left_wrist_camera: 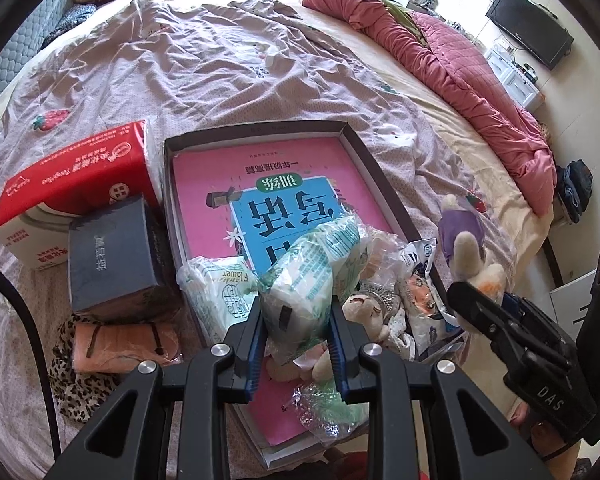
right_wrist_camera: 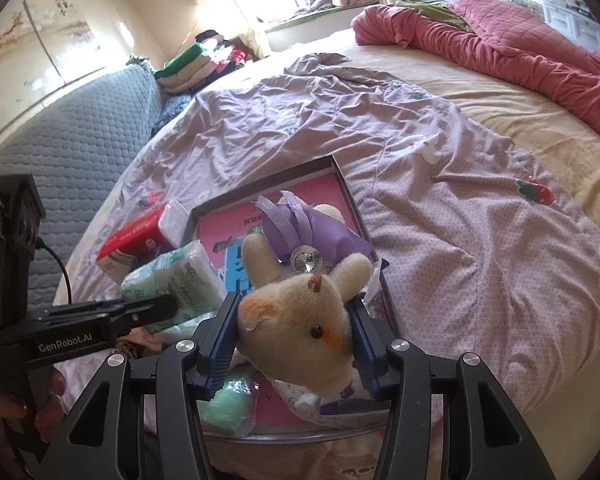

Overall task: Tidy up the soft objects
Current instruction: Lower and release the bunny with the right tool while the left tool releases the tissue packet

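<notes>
A shallow dark box (left_wrist_camera: 384,176) lies on the bed with a pink and blue book (left_wrist_camera: 284,184) in it. My left gripper (left_wrist_camera: 297,322) is shut on a green-and-white plastic tissue pack (left_wrist_camera: 312,272), held over the box's near end. A second tissue pack (left_wrist_camera: 216,288), a small plush (left_wrist_camera: 368,312) and a printed packet (left_wrist_camera: 424,292) lie in the box there. My right gripper (right_wrist_camera: 296,340) is shut on the head of a cream plush rabbit (right_wrist_camera: 300,320) in a purple dress with a clear gem, above the box (right_wrist_camera: 352,204). That rabbit (left_wrist_camera: 472,256) shows at the right in the left wrist view.
Left of the box sit a red tissue carton (left_wrist_camera: 80,184), a dark grey box (left_wrist_camera: 116,256), a folded peach cloth (left_wrist_camera: 120,344) and a leopard-print cloth (left_wrist_camera: 76,384). A crumpled pink quilt (left_wrist_camera: 460,64) lies along the bed's far right. Folded clothes (right_wrist_camera: 188,64) are stacked by the blue headboard (right_wrist_camera: 68,136).
</notes>
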